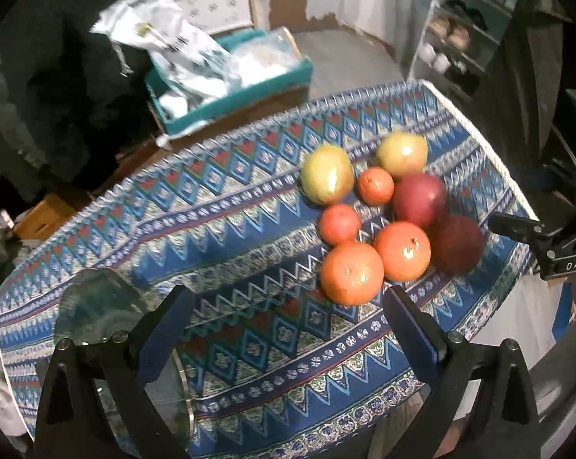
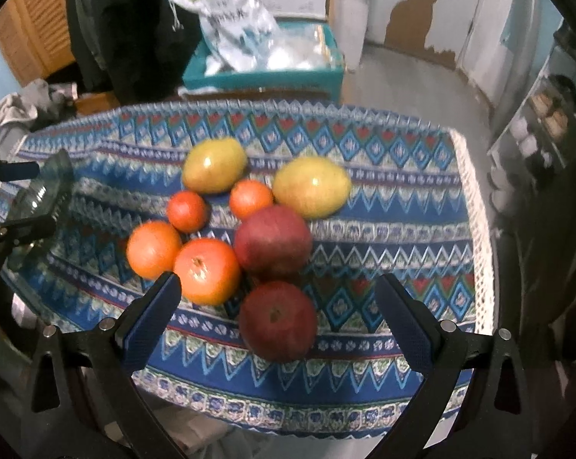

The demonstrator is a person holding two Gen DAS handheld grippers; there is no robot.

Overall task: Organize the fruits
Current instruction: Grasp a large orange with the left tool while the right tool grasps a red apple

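Note:
Several fruits lie in a cluster on a blue patterned tablecloth (image 2: 402,237). Two yellow-green mangoes (image 2: 311,186) (image 1: 327,179) lie at the far side, several oranges (image 2: 207,271) (image 1: 351,272) in the middle, and two dark red apples (image 2: 277,322) (image 1: 456,244) nearest the right gripper. A clear glass plate (image 1: 96,306) (image 2: 39,195) sits at the table's left end. My left gripper (image 1: 288,302) is open and empty, above the cloth between plate and fruit. My right gripper (image 2: 274,290) is open and empty, with the near apple between its fingers' line.
A teal box (image 2: 265,76) with white plastic bags stands behind the table. A shelf rack (image 2: 548,126) with shoes stands at the right. The cloth's white fringe edge (image 2: 475,229) marks the table's right end. The right gripper shows at the right in the left wrist view (image 1: 555,244).

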